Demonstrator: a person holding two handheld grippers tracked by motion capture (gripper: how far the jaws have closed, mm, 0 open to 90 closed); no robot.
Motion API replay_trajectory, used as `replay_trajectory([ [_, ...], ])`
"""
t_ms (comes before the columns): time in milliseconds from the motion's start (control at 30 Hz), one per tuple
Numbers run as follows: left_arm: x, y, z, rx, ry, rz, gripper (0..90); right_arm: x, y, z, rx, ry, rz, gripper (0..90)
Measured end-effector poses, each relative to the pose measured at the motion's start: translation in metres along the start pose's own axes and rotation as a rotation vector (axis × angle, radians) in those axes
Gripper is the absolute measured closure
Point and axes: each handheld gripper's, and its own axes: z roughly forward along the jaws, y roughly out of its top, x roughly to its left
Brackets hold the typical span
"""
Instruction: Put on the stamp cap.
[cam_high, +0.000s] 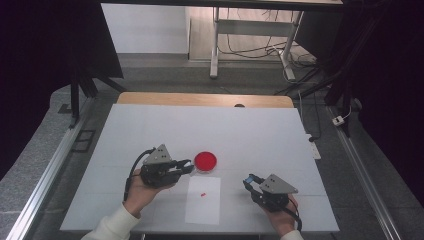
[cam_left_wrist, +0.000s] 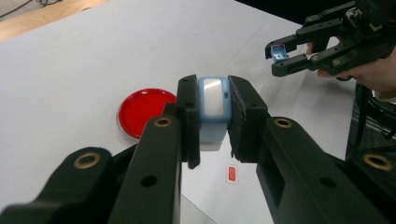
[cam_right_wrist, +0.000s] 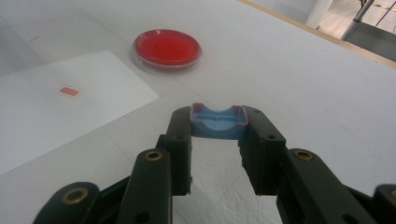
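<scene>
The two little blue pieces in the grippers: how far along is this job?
Done: both are picked up. The left gripper clamps a pale blue block; the right gripper clamps a blue cap-like piece, both off the table. In hand: the grippers are held apart. Left, likely: joining or placing them. The red dish and the red tab on the paper sheet lie untouched.

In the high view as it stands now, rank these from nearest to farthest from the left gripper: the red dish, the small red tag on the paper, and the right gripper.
1. Red dish: just beyond the left gripper, beside its jaw tips.
2. Small red tag: on the white paper, nearer the person.
3. Right gripper: farthest, across the paper.
</scene>
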Motion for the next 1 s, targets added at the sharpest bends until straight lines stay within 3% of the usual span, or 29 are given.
replay_trajectory([
  [233, -0.001, 0.0, 0.001, 0.0, -0.001, 0.0, 75.1, 0.012, 0.004, 0.01, -0.012, 0.021, 0.016, 64.7],
  [1000, -0.003, 0.001, 0.005, 0.002, -0.006, 0.007, 75.0, 0.041, 0.014, 0.029, -0.01, 0.068, -0.043, 64.7],
])
